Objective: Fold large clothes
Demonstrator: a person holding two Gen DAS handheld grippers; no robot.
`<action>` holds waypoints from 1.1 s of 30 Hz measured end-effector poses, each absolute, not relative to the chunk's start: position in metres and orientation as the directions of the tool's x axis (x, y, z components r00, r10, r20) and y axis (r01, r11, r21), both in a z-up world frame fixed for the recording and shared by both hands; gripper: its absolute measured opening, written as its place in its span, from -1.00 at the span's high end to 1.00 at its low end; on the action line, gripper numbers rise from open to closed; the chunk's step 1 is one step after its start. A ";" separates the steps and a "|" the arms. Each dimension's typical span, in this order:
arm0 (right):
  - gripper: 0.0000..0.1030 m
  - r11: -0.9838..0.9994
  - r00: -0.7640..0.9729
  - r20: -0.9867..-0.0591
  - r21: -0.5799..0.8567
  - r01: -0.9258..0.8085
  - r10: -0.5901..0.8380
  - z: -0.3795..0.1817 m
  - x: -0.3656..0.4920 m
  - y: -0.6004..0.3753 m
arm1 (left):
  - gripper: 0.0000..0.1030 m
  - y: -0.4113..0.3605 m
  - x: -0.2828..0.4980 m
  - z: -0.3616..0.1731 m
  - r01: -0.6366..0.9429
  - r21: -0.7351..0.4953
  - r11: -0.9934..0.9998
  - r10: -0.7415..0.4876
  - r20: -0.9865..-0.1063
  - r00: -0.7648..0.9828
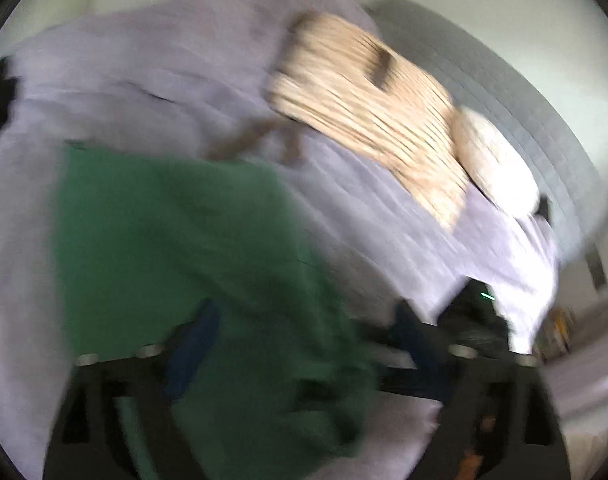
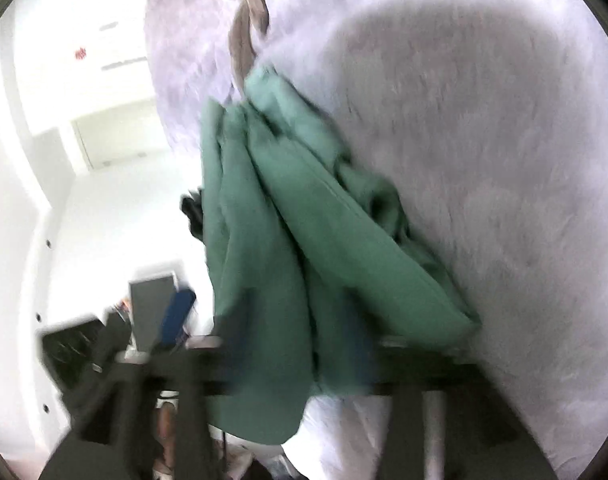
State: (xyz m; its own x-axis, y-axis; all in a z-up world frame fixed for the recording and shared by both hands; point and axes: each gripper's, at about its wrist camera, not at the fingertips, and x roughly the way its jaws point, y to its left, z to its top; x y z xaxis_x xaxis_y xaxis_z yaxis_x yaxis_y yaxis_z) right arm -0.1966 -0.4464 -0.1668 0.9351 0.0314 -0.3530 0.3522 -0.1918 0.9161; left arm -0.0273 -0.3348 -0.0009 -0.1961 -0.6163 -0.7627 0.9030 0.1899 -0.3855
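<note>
A large green garment [image 1: 176, 248] lies on the pale lilac bed sheet [image 1: 124, 80]. Both views are blurred by motion. In the left wrist view my left gripper [image 1: 304, 336] has its blue fingers [image 1: 192, 344] spread wide, and the green cloth drapes over and between them. In the right wrist view the green garment [image 2: 288, 208] hangs bunched in long folds from my right gripper [image 2: 272, 328]. One blue finger [image 2: 178, 316] shows left of the cloth; the other is hidden under it. The other gripper shows as a dark shape [image 2: 194, 212] behind the cloth.
A tan striped garment [image 1: 367, 112] and a white pillow [image 1: 495, 160] lie on the far side of the bed, beside a grey padded headboard [image 1: 503, 88]. A brown strap or sleeve [image 2: 248, 28] lies on the sheet [image 2: 483, 160]. White floor and walls lie left of the bed.
</note>
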 end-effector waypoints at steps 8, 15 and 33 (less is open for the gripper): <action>-0.44 -0.053 0.918 -0.378 0.921 0.386 0.123 -0.136 -0.127 -0.477 | -0.84 -0.262 0.084 -0.047 0.829 -0.169 0.533 -0.490 -0.861 0.139; 0.89 0.381 0.698 -0.706 0.682 0.625 0.119 -0.085 -0.045 -0.484 | -0.84 -0.232 0.093 -0.088 0.797 -0.174 0.579 -0.417 -0.903 0.106; 0.11 0.263 0.708 -0.706 0.682 0.683 -0.008 -0.058 -0.147 -0.475 | -0.84 -0.223 0.076 -0.075 0.847 -0.175 0.501 -0.440 -0.895 0.076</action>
